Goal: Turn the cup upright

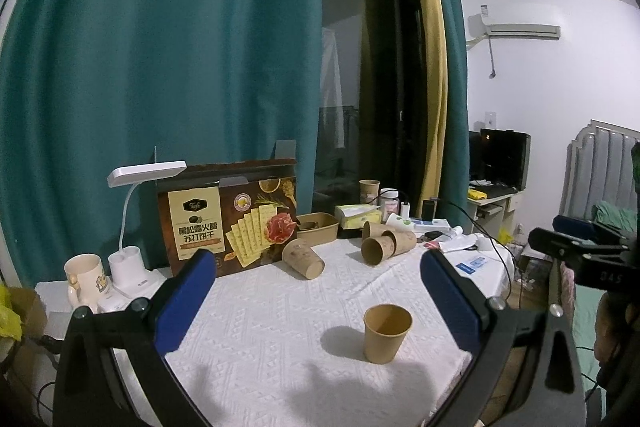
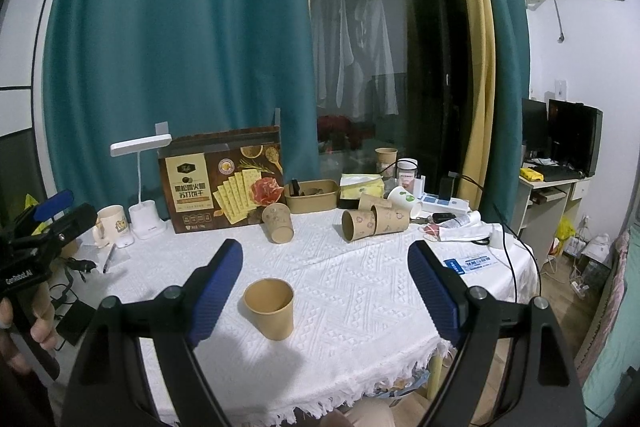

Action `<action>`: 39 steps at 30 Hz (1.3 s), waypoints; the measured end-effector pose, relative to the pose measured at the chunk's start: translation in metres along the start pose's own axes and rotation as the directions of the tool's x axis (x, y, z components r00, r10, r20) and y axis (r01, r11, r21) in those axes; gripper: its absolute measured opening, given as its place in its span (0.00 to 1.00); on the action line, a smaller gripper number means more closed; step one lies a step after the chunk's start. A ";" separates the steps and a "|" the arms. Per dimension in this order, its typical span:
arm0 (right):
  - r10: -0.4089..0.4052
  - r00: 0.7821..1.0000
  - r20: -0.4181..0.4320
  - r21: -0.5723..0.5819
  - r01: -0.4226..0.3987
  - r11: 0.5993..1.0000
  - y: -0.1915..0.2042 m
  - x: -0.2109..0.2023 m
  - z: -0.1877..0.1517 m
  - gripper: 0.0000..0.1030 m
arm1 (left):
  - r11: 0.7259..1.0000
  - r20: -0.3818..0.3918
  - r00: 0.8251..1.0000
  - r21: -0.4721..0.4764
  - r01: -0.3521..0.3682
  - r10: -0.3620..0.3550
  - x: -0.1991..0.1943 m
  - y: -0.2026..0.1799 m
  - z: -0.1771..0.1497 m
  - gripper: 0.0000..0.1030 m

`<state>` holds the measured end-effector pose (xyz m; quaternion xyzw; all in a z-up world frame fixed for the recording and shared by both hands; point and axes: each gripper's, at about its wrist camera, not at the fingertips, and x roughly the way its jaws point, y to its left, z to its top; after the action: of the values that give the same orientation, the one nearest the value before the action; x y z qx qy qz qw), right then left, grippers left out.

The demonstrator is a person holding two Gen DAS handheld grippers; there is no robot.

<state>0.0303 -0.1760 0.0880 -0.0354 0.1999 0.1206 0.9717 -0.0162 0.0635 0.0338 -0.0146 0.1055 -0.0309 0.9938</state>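
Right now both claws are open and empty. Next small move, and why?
Probably send the left claw forward to the paper cup lying on its side by the cracker box. The plain cup nearer the front edge already stands upright, while several printed cups at the back lie tipped. The right claw is also open and idle.

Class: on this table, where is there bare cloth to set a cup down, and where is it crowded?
Free: the tablecloth around the upright cup, out to the near fringe and up to the tipped cups. Crowded: the back edge, from mug and lamp past the cracker box to the right-hand clutter.
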 end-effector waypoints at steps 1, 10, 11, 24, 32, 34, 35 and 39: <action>0.000 1.000 -0.001 0.000 0.000 1.000 -0.001 -0.001 0.000 0.80 | 1.000 0.001 1.000 0.000 0.001 -0.001 0.000 0.000 0.000 0.99; 0.002 1.000 0.000 0.001 -0.002 1.000 -0.002 -0.001 -0.001 0.80 | 1.000 0.001 1.000 0.003 0.003 -0.003 -0.001 -0.004 0.001 0.99; 0.003 1.000 0.000 0.001 -0.003 1.000 -0.002 -0.001 -0.001 0.80 | 1.000 0.001 1.000 0.003 0.003 -0.003 -0.001 -0.004 0.001 0.99; 0.002 1.000 0.000 0.002 -0.002 1.000 -0.003 -0.003 -0.002 0.80 | 1.000 0.000 1.000 0.005 0.011 -0.011 -0.003 -0.008 0.003 0.99; 0.003 1.000 0.000 0.002 -0.003 1.000 -0.003 -0.002 -0.002 0.80 | 1.000 -0.003 1.000 0.006 0.016 -0.016 -0.004 -0.012 0.004 0.99; 0.004 1.000 -0.001 0.003 -0.004 1.000 -0.004 -0.002 -0.002 0.80 | 1.000 -0.004 1.000 0.006 0.018 -0.018 -0.004 -0.013 0.005 0.99; 0.004 1.000 -0.001 0.004 -0.004 1.000 -0.004 -0.002 -0.002 0.80 | 1.000 -0.004 1.000 0.006 0.018 -0.018 -0.004 -0.013 0.005 0.99; 0.004 1.000 -0.001 0.004 -0.004 1.000 -0.004 -0.002 -0.002 0.80 | 1.000 -0.003 1.000 0.006 0.019 -0.019 -0.005 -0.014 0.005 0.99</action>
<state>0.0284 -0.1808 0.0869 -0.0332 0.2008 0.1220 0.9714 -0.0204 0.0503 0.0399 -0.0126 0.1068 -0.0406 0.9934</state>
